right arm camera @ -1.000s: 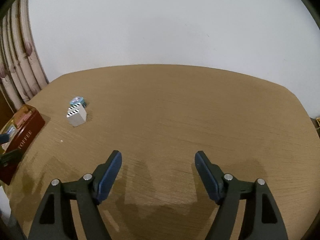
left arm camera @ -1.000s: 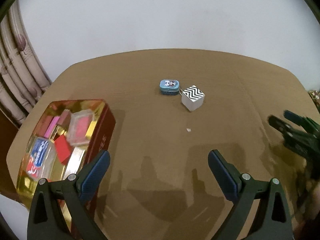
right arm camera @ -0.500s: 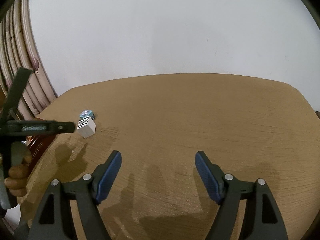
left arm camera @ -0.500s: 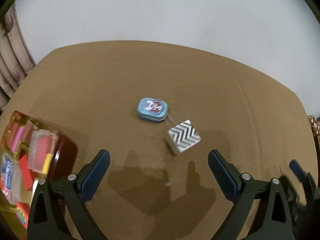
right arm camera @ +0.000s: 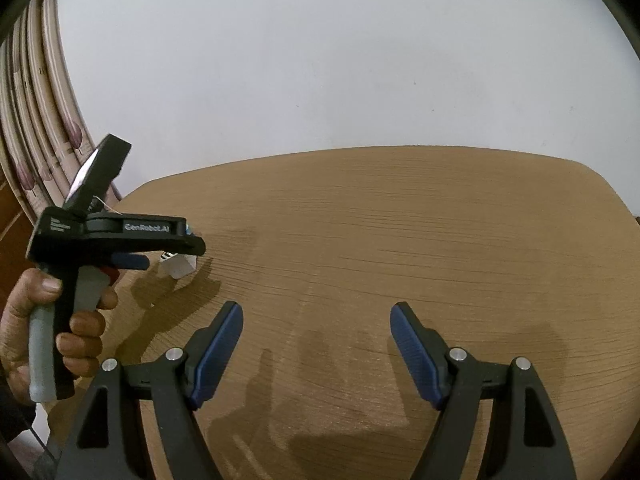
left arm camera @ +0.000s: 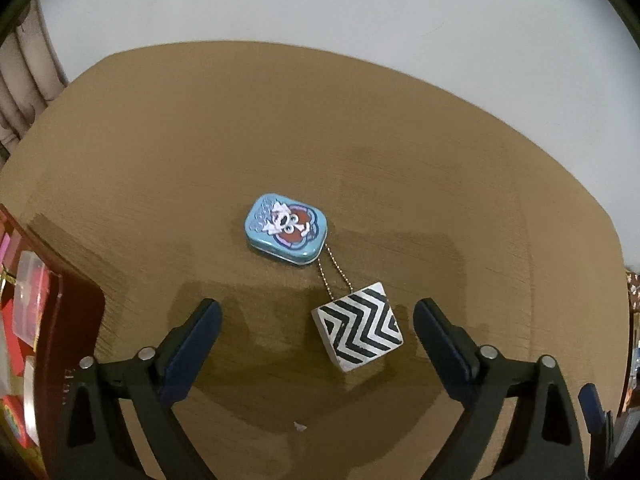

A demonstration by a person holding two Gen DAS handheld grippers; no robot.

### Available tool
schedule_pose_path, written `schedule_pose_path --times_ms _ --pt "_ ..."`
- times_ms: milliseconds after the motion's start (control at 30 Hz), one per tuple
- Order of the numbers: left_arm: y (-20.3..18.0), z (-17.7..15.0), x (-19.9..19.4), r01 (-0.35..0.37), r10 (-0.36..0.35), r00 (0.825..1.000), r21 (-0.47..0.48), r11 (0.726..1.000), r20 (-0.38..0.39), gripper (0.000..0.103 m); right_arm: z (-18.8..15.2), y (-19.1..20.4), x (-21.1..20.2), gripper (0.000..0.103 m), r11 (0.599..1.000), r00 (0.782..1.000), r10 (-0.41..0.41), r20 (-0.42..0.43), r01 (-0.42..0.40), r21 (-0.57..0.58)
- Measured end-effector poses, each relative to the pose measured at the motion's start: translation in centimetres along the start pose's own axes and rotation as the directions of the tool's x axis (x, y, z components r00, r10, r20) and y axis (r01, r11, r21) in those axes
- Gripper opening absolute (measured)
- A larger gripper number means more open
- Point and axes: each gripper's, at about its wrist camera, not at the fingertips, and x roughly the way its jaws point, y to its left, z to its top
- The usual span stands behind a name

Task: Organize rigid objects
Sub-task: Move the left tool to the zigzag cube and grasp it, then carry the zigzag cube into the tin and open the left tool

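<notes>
1. Left tool (left arm camera: 316, 320): jaws spread wide, nothing between the blue pads (left arm camera: 192, 340) touching them; it hovers over the brown wood-grain surface (left arm camera: 440, 216)
2. White cube with black zigzag stripes on top (left arm camera: 357, 332) sits on the surface between the left tool's two fingers, closer to the right finger, touching neither pad
3. A thin metal ball chain (left arm camera: 334, 274) loops from the cube's far edge up to the small light-blue rounded tin with a cartoon print on the lid (left arm camera: 286, 229); the tin lies flat just beyond the cube, past the fingertips
4. Dark red open box with colourful small packets inside (left arm camera: 36, 344) at the left edge of the left wrist view, only partly in frame, near the left finger
5. Tiny white speck (left arm camera: 299, 425) on the surface low between the fingers
6. Right tool (right arm camera: 316, 340): jaws wide apart, holding nothing, over a bare stretch of surface (right arm camera: 400, 240), well apart from the cube
7. In the right wrist view the person's left hand (right arm camera: 52, 328) grips the grey handle of the left tool; the black body reads "GenRobot.AI"; part of the white cube (right arm camera: 178, 266) shows under it, mostly hidden
8. Beige curtain (right arm camera: 36, 120) at left, plain white wall (right arm camera: 320, 60) behind
</notes>
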Motion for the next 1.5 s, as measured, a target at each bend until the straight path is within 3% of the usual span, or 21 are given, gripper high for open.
schedule_pose_path --times_ms 100,133,167,200,367,500,667,833,967,1200,1500 --pt "-0.8 0.3 0.7 -0.048 0.048 0.999 0.006 0.999 0.011 0.077 0.0 -0.4 -0.3 0.078 1.0 1.0 0.004 0.0 -0.004 0.008" --pt "-1.1 0.2 0.7 -0.073 0.072 0.997 0.019 0.997 0.027 0.063 0.1 -0.6 -0.3 0.078 1.0 1.0 0.004 -0.001 -0.004 0.011" --pt "-1.4 0.2 0.5 -0.08 0.078 0.996 0.043 0.996 0.047 0.043 0.1 -0.7 -0.4 0.078 1.0 1.0 0.005 -0.002 -0.005 0.013" --pt "-1.7 0.1 0.4 -0.073 0.07 0.996 0.06 0.996 0.058 0.032 0.1 -0.9 -0.4 0.078 1.0 1.0 0.005 -0.002 -0.005 0.018" --pt "-2.6 -0.6 -0.6 -0.04 0.034 0.998 0.1 0.994 0.058 0.032 0.4 -1.0 -0.5 0.078 0.999 1.0 0.004 -0.004 -0.004 0.033" --pt "-2.5 -3.5 -5.3 0.022 -0.038 0.993 0.144 0.989 0.11 0.032 0.4 -1.1 -0.6 0.078 0.999 1.0 -0.001 -0.006 0.001 0.041" --pt "3.6 -7.3 -13.0 0.078 -0.094 0.99 0.147 0.986 0.106 0.032 0.5 -0.9 -0.5 0.078 0.999 1.0 -0.011 -0.009 0.012 0.044" --pt "12.1 -9.5 -17.3 0.029 -0.036 0.998 0.155 0.988 0.042 0.032 0.4 -0.6 -0.3 0.078 0.998 0.999 -0.03 -0.015 0.03 0.051" --pt "17.5 -10.8 -17.8 0.02 -0.014 0.999 0.122 0.992 -0.05 0.032 0.2 -0.3 0.5 0.078 0.998 0.999 -0.044 -0.028 0.046 0.05" --pt "17.8 -12.3 -14.8 0.02 0.007 0.992 0.222 0.975 -0.123 0.032 0.2 0.2 1.8 0.078 0.997 0.996 -0.066 -0.065 0.069 0.047" --pt "18.4 -12.4 -11.5 0.045 -0.014 0.986 0.188 0.981 -0.164 0.032 0.1 0.5 2.6 0.078 0.996 0.994 -0.072 -0.086 0.076 0.045"
